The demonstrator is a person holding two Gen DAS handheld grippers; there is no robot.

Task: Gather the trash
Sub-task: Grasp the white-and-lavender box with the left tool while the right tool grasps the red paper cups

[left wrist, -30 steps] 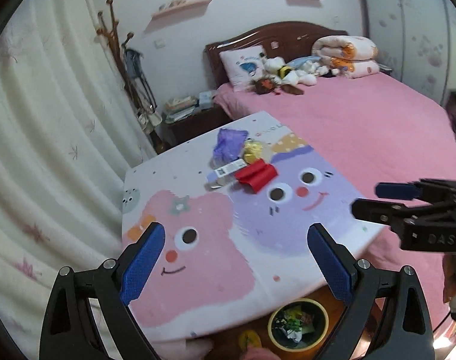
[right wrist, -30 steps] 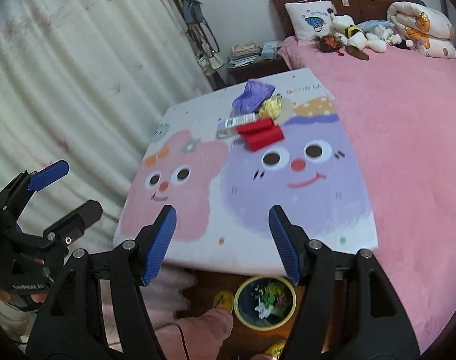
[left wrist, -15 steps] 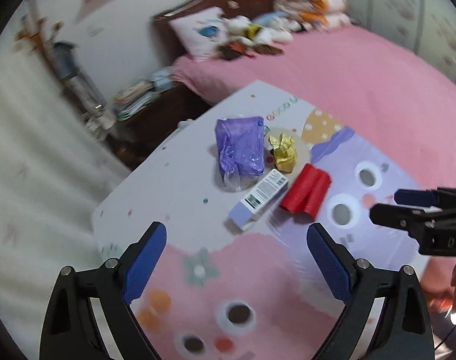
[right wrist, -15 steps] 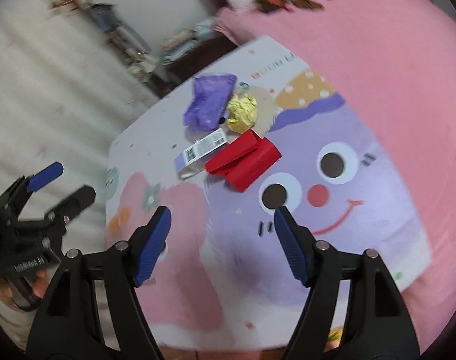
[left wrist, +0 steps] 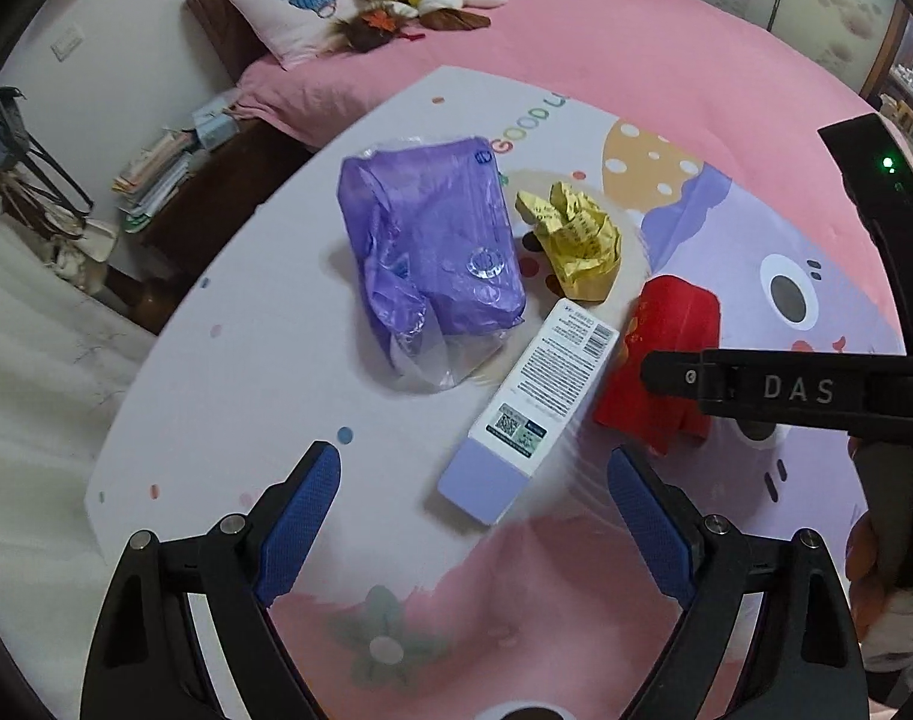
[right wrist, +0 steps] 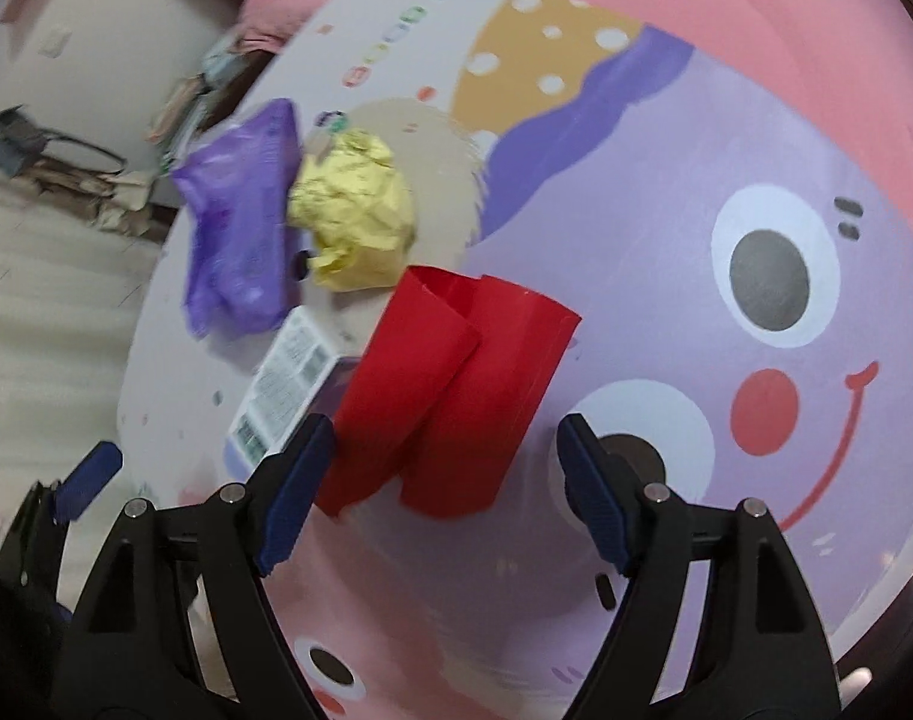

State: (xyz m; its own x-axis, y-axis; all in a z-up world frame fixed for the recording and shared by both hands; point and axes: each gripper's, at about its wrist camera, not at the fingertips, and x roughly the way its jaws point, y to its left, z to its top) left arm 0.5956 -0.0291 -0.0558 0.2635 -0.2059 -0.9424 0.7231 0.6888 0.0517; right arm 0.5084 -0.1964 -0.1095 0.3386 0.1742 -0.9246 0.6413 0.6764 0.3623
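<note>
Left wrist view: the left claw is hanging wide open, empty, above the light lilac-and-white cardboard box lying on the cartoon-print table; it looks stiff, best pinched across its narrow sides.

Right wrist view: the right claw is opening, its pads not touching the folded red paper sheet that is lying partly between them; it looks flimsy and should crush easily.

Ahead of the left tongs lies a smooth printed cardboard box. Beyond it sits a thin, glossy, crinkled purple plastic bag, with crumpled matt yellow paper beside it. Between the right tongs' matt black plastic arms lies smooth folded red paper. The bench looks smooth and printed.
</note>
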